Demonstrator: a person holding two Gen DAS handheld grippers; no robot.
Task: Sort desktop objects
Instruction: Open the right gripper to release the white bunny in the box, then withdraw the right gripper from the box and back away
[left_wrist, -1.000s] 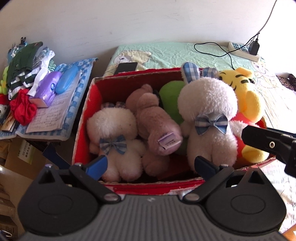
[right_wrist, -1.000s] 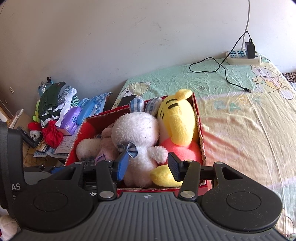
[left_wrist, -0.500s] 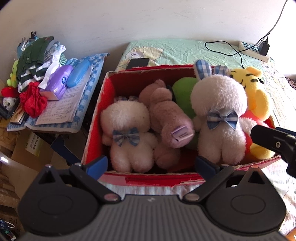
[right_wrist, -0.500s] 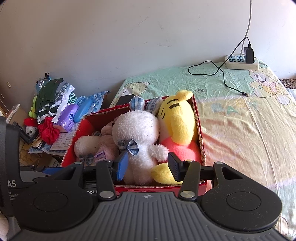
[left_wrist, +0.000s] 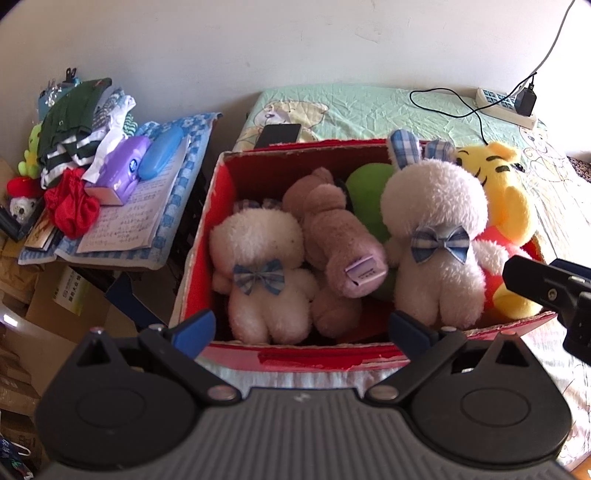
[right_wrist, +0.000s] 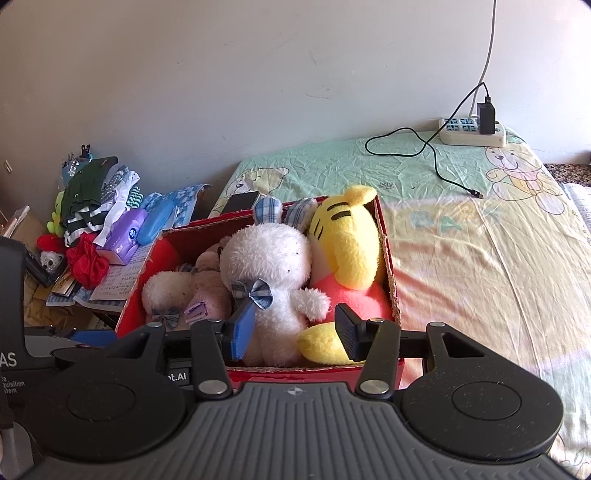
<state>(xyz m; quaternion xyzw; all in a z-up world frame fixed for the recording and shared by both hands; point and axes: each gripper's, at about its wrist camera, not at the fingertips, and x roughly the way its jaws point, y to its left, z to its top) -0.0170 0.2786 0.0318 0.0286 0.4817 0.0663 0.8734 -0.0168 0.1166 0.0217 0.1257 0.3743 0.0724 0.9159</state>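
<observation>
The bed (right_wrist: 480, 258) takes up most of the right wrist view, its patterned sheet bare from the box out to the right edge, with only a power strip (right_wrist: 471, 131) and a loose black cable (right_wrist: 436, 166) up by the wall. The red cardboard box (left_wrist: 295, 356) sits at the bed's left edge, packed wall to wall with plush toys: a big white rabbit (left_wrist: 432, 229) with a checked bow leans against the yellow tiger (left_wrist: 502, 199) at the right wall, a smaller white rabbit (left_wrist: 258, 258) fills the left front corner, a brown bear (left_wrist: 328, 229) lies between the two rabbits, and a green plush (left_wrist: 365, 184) shows behind. A dark phone (left_wrist: 279, 134) lies on the sheet just behind the box. Left of the box, across a narrow gap, a low table (left_wrist: 177, 206) carries a notebook (left_wrist: 125, 221), a purple tissue pack (left_wrist: 118, 170), a blue case (left_wrist: 160, 153) and heaped clothes (left_wrist: 74, 118).

The left gripper (left_wrist: 297, 328) hangs over the box's front wall, jaws spread wide and holding nothing. The right gripper (right_wrist: 291, 328) hovers over the front right part of the box, jaws apart and empty, one on each side of the big rabbit's legs.

Compared with a second ago, both grippers have drawn back from the box: its front wall now shows whole in the left view, and more bare sheet shows in the right.
</observation>
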